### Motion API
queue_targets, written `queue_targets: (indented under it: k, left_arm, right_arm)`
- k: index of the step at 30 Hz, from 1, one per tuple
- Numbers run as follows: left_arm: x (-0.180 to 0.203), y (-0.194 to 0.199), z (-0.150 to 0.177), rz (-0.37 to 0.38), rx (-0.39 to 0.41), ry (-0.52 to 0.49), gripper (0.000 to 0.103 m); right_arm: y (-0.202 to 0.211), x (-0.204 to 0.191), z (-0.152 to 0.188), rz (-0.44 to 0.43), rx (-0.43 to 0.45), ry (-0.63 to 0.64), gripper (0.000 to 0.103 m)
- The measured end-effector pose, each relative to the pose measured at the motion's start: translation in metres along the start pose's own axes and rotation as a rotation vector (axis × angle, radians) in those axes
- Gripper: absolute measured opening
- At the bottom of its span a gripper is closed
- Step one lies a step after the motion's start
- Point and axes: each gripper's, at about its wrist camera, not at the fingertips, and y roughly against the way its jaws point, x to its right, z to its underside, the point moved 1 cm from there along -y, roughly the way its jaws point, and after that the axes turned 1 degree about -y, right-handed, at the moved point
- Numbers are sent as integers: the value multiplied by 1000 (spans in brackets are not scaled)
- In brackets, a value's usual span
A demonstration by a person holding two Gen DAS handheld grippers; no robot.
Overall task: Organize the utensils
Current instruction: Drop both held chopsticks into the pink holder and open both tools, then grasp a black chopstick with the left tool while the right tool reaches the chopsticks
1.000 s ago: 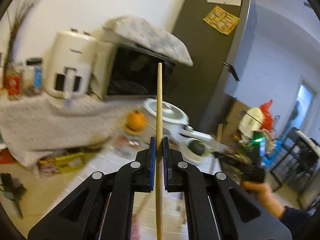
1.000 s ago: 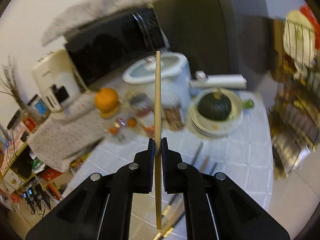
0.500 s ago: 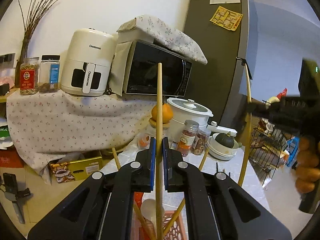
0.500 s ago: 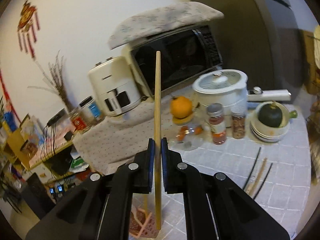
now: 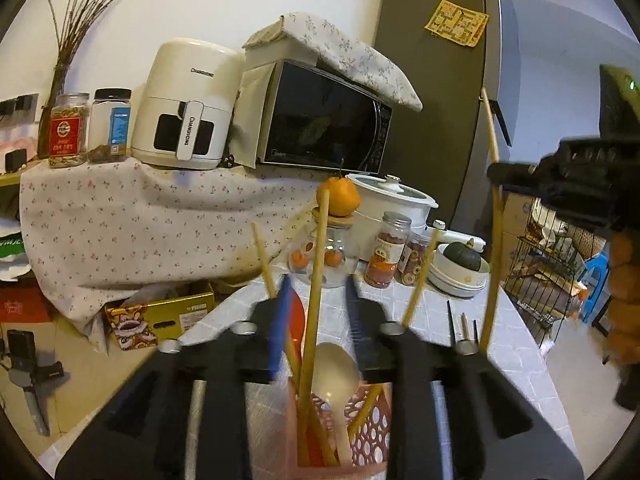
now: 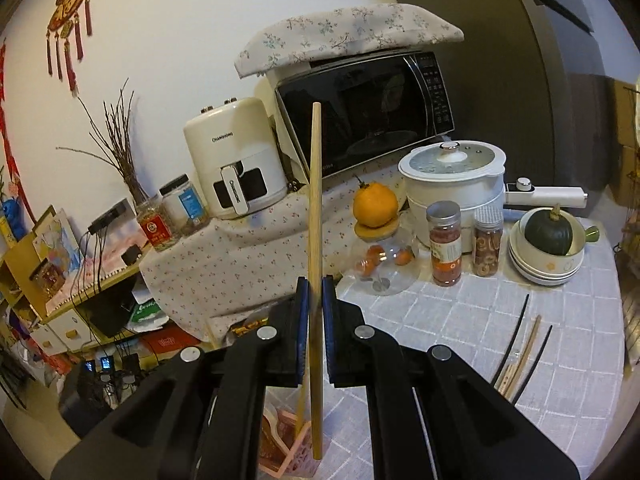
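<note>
**A:** Nearest first — what is each tool doing?

**B:** The left gripper [image 5: 316,312] has its blue pads spread wide, blurred, with a wooden chopstick [image 5: 314,300] standing loose between them; its lower end sits inside the pink basket [image 5: 370,436] directly below, so I judge it has been let go there. The right gripper [image 6: 315,320] is pressed together on a second chopstick [image 6: 315,240], pinched around mid-length and held upright; that suits lowering it tip-first into a narrow holder.

**A:** And where does that tip point?

**B:** Above the basket's edge [image 6: 288,452] at the table's near corner, not yet inside as far as I can tell; a white spoon [image 5: 332,376] and more wooden sticks already lean in the basket, so the gap is tight.

**A:** Farther out?

**B:** Loose chopsticks [image 6: 520,356] — black and wooden — lie on the tiled table [image 6: 460,320], well apart from the basket; they look like what remains to collect. Beyond stand spice jars [image 6: 444,244], stacked bowls [image 6: 544,268], a white cooker [image 6: 456,184] and the microwave [image 6: 368,108].
</note>
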Motion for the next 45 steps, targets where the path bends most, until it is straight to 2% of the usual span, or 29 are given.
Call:
queue_targets:
  k: [2,4,5,7,10,13,15,17,21,24,27,31,33,38,41,45]
  left_arm:
    - [-5,9,-4,5,-5,26,33]
    - [-12,18,-8,-21,-15,44,37]
    - [-15,20,-9,-36,-27,50,44]
    - [-24,27,-11,-53,-60,83,51]
    - [-40,31,-13,-90,-149,152,65]
    - [-55,25,-11,-133,-284,208,66]
    - [-61,25,-10,-141,-319,226,66]
    - [-66,29,-10,-136,-325,245,66]
    - [-69,33,-10,-133,-333,251,66]
    - [-65,36,-12,-129,-343,235,66]
    - [-56,40,-18,-129,-349,196,66]
    - [-38,46,-29,-99,-359,146,65]
    - [-21,48,-37,-77,-374,97,65]
    - [32,48,-55,-9,-408,-47,64]
    - [70,46,-66,34,-424,-119,64]
    - [128,39,-70,116,-471,-215,65]
  right_arm:
    - [-1,-2,3,1,4,3,7]
    - [-4,-8,8,-10,9,0,7]
    - [-6,-11,11,-15,10,1,7]
    - [-9,-20,17,-37,24,9,7]
    - [-14,-32,27,-49,60,23,7]
    - [-22,-40,38,-42,73,47,8]
    - [-27,-48,48,-19,80,104,8]
    - [-31,-53,55,-5,75,147,8]
    - [-33,-53,61,-8,25,149,8]
    - [-29,-47,57,-11,-15,128,22]
    - [-20,-38,46,6,-32,112,25]
    - [1,-8,17,60,-45,39,26]
    - [17,18,-3,92,-60,-30,27]
    - [66,99,-45,177,-32,-211,35]
    - [76,133,-49,229,-55,-259,35]
    - [74,181,-39,297,-158,-361,35]
